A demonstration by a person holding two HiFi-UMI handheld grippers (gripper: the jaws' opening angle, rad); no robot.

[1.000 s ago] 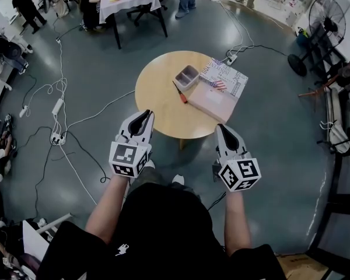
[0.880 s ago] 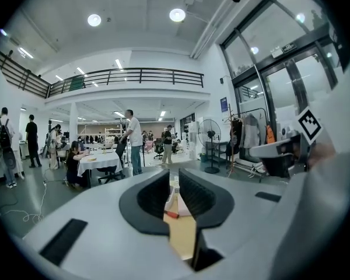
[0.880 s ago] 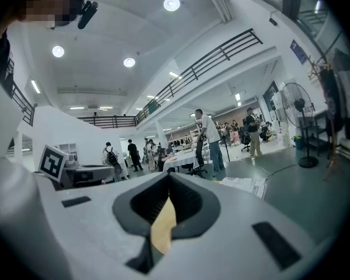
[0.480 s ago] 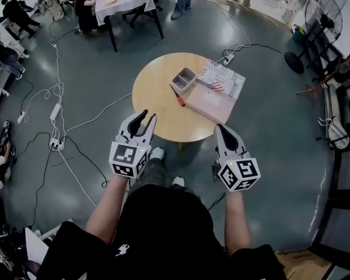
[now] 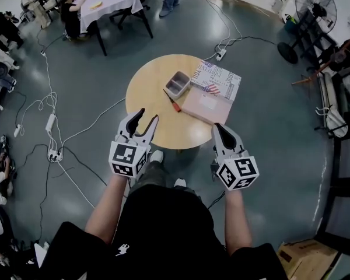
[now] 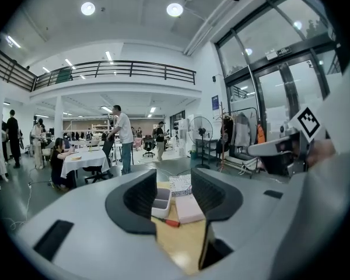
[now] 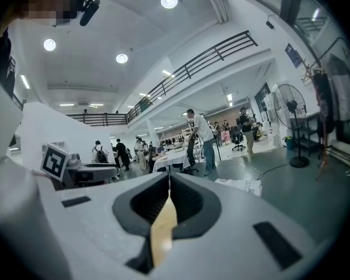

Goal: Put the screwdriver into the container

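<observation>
On round wooden tabletop (image 5: 149, 86), one red-handled screwdriver (image 5: 172, 101) beside one grey rectangular container (image 5: 177, 84); left gripper (image 5: 149, 115) opening, empty; right gripper (image 5: 216, 126) closed, empty.

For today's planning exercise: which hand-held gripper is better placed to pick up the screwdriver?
Left. The left hand-held gripper is empty, its jaws are opening, and its own view frames the screwdriver between them. The right hand-held gripper is shut.

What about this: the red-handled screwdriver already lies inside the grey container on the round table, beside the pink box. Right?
Not inside. The head view shows the screwdriver lying on the round table itself, just outside the grey container, beside the pink box.
</observation>
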